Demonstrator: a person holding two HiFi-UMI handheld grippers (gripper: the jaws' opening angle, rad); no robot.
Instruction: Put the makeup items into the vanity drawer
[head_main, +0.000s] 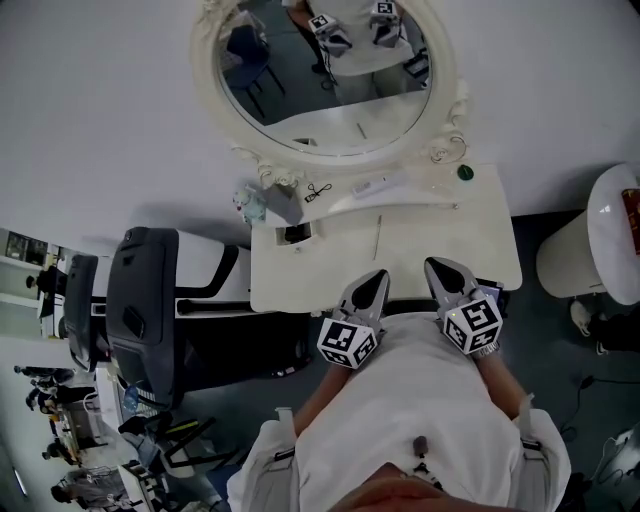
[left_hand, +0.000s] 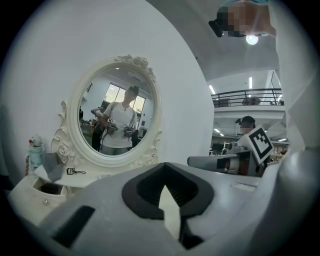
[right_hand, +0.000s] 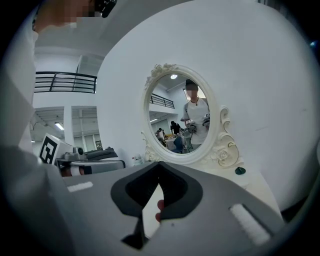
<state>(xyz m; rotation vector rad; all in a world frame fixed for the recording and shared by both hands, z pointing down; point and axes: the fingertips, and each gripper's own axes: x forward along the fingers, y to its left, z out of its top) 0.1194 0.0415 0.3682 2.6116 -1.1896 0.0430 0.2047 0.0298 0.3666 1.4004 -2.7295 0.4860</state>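
Observation:
A white vanity table stands under an oval mirror. On its back shelf lie a black eyelash curler, a white tube and a small dark green round item. A small drawer stands open at the shelf's left end, beside a grey box and a pale little bottle. My left gripper and right gripper hover side by side over the table's near edge. Both are shut and hold nothing.
A black office chair stands left of the table. A white round bin stands at the right. The wall rises right behind the mirror. The person's white shirt fills the lower middle of the head view.

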